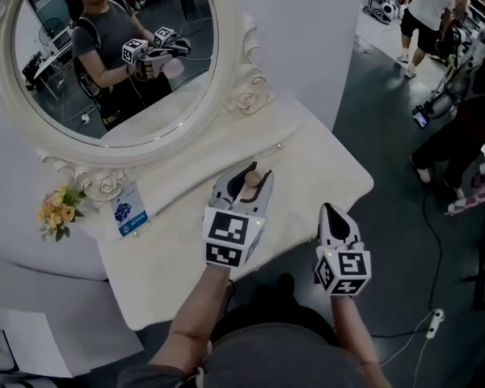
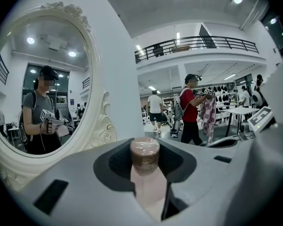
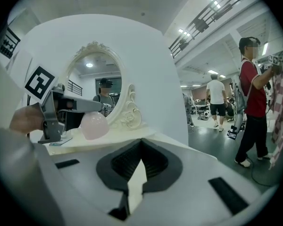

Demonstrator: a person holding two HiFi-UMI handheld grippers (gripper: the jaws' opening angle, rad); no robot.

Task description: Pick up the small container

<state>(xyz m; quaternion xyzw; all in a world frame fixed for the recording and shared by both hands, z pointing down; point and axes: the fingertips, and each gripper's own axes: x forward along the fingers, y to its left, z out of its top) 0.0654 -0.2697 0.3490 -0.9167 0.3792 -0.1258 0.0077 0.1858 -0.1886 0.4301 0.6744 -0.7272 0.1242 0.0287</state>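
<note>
The small container [image 1: 251,180] is a pale pink bottle with a brownish cap. My left gripper [image 1: 250,189] is shut on it and holds it over the middle of the white dressing table [image 1: 307,156]. In the left gripper view the cap [image 2: 145,153] stands between the dark pads, with the neck pinched below. The right gripper view shows the round pink body [image 3: 94,125] hanging from the left gripper [image 3: 61,109], just above the table top. My right gripper [image 1: 333,214] sits at the table's front right edge, shut and empty [image 3: 140,147].
An oval mirror [image 1: 113,55] in an ornate white frame stands at the table's back left. Below it are a small bunch of flowers [image 1: 58,211] and a blue-and-white card [image 1: 130,212]. People [image 1: 424,14] stand on the dark floor at right, where a cable [image 1: 432,322] lies.
</note>
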